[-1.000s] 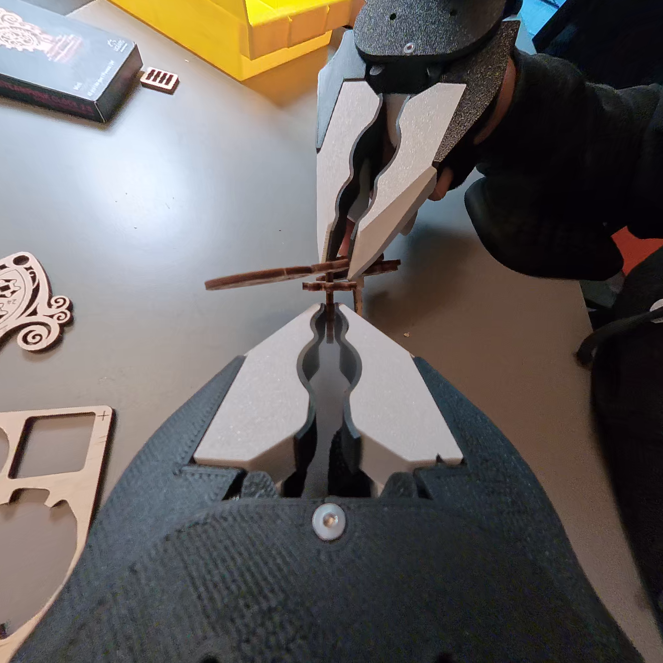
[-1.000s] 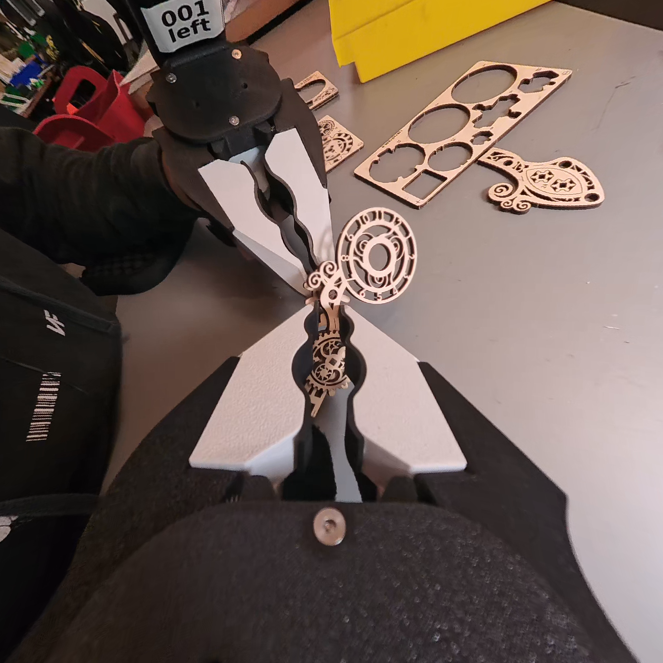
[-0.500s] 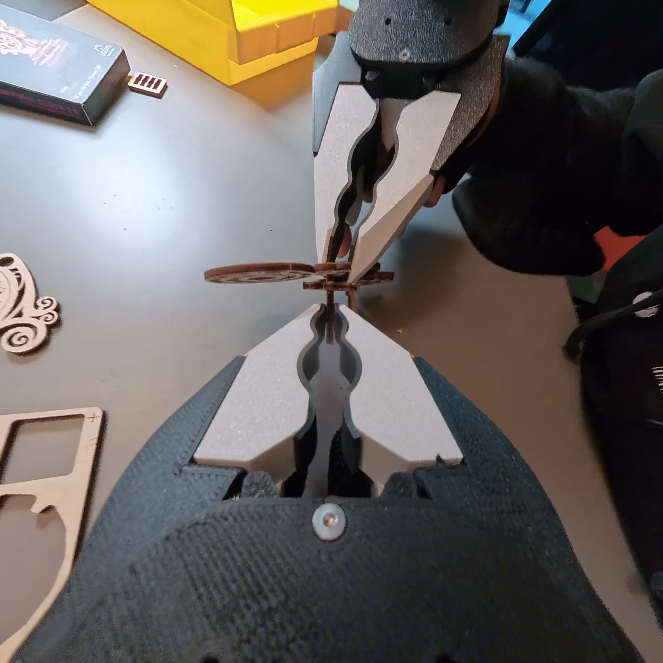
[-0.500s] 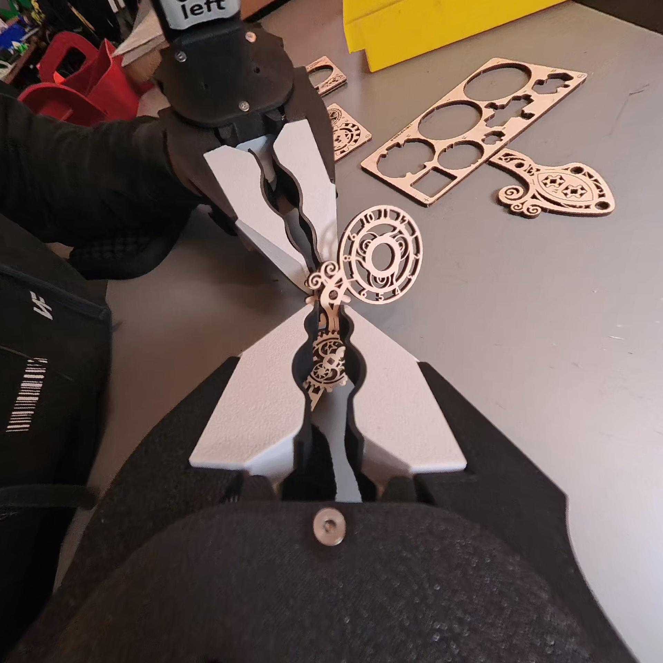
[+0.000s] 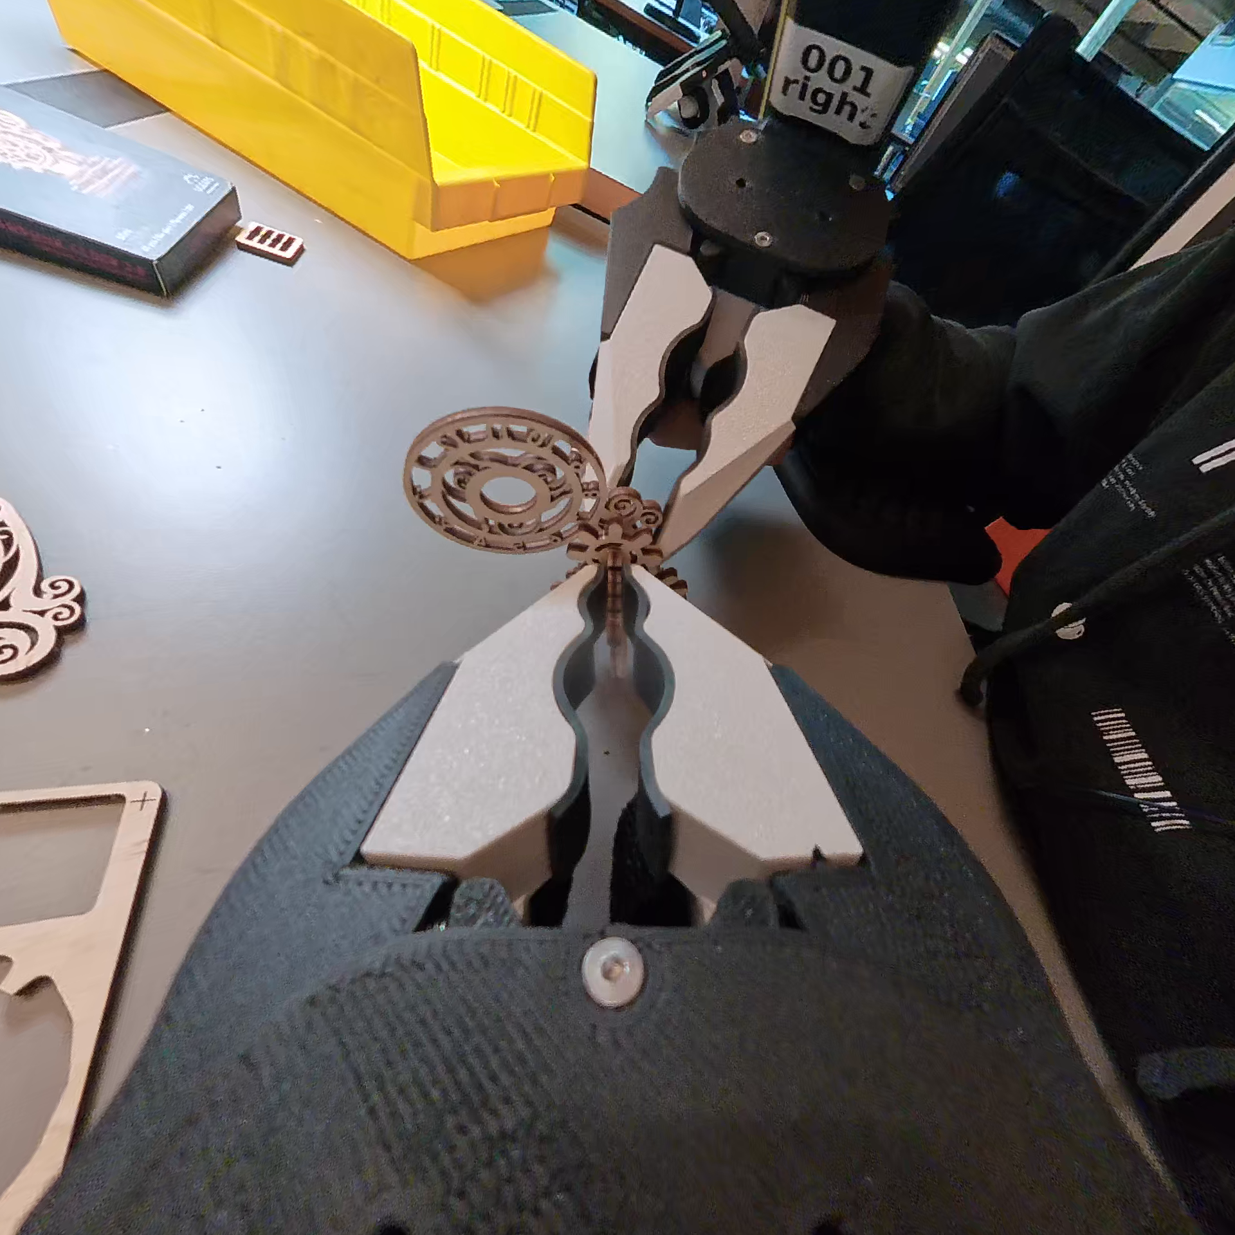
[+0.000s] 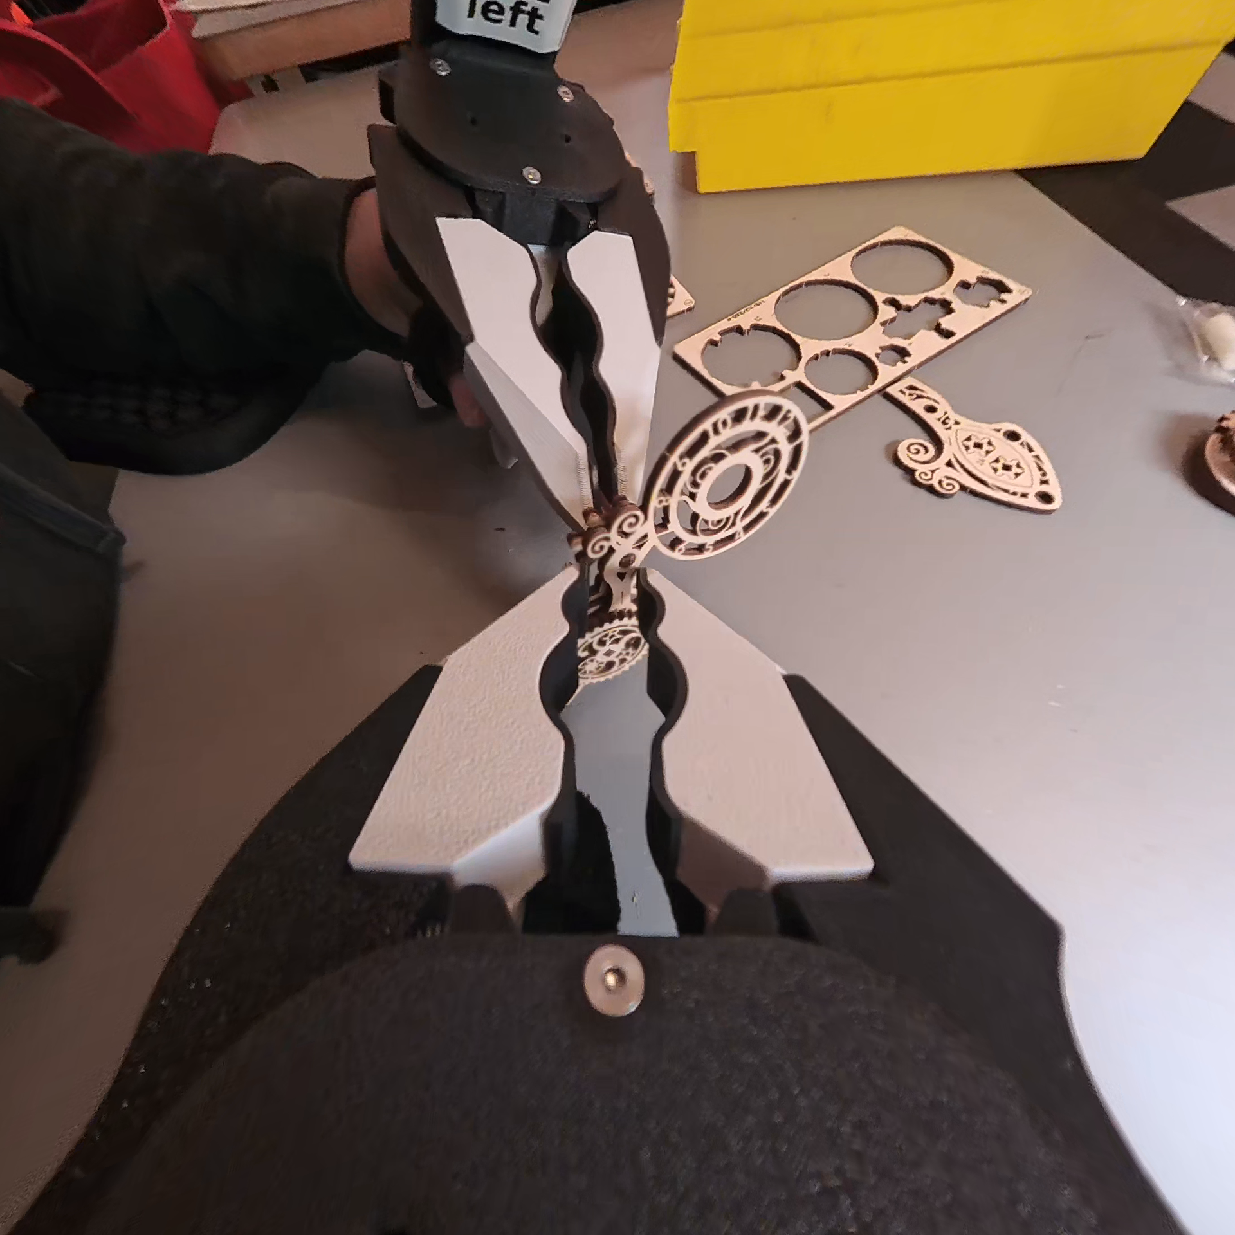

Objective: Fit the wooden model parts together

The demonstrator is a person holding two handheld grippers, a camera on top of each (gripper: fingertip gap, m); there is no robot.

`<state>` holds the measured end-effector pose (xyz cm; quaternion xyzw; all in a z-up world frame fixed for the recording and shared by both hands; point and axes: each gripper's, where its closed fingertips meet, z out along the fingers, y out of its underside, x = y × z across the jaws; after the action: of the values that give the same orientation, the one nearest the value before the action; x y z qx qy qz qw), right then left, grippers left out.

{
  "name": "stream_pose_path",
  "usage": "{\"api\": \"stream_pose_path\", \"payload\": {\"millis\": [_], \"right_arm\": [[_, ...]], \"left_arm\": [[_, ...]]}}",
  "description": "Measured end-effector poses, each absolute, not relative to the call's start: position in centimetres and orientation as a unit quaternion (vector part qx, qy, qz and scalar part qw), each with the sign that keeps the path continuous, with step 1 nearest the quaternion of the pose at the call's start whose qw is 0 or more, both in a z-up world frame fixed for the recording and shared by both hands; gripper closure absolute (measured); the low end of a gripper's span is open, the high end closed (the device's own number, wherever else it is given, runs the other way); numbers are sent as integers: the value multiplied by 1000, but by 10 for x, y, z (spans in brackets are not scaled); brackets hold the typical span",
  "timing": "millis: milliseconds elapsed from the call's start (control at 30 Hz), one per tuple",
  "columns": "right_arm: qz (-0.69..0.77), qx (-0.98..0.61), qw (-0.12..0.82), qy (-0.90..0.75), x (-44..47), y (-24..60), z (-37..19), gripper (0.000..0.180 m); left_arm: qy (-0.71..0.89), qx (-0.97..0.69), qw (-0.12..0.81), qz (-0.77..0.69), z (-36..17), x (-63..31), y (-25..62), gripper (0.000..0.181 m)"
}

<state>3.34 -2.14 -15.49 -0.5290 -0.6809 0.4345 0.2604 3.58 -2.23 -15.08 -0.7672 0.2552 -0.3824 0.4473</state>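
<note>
Grip first: the left gripper (image 5: 611, 578) is closed on a thin flat wooden strip (image 5: 613, 618) seen edge-on between its tips. The right gripper (image 6: 609, 581), meeting it tip to tip from the opposite side, is clamped on the pale fretwork wooden stem with a small gear wheel (image 6: 609, 647) lying between its fingers. Both pinch the same small joint in mid-air, above the grey worktop (image 6: 935, 668).

From that joint a round openwork wooden dial (image 5: 504, 480) sticks out to the left of the left gripper's tips, which is to the right of the right gripper's. Its face is tilted, neither flat nor upright. The stem's long axis runs along the right gripper's fingers, back toward its camera; the dial's neck leads off sideways and slightly up.

Likely trouble: the fretwork is thin and lacy, so squeezing or twisting the two grippers against each other could snap the scrollwork (image 6: 618, 534) at the joint. A skewed push might also jam the slot, or the strip could slip.
</note>
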Motion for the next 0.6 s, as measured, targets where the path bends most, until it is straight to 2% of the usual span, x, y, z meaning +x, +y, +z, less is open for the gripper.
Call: {"api": "stream_pose_path", "payload": {"millis": [300, 600], "right_arm": [[455, -512, 277, -674, 34, -25, -143, 147], [462, -501, 293, -671, 33, -25, -138, 145]], "left_arm": [[214, -767, 454, -399, -149, 28, -16, 179], [198, -763, 447, -423, -151, 33, -16, 179]]}}
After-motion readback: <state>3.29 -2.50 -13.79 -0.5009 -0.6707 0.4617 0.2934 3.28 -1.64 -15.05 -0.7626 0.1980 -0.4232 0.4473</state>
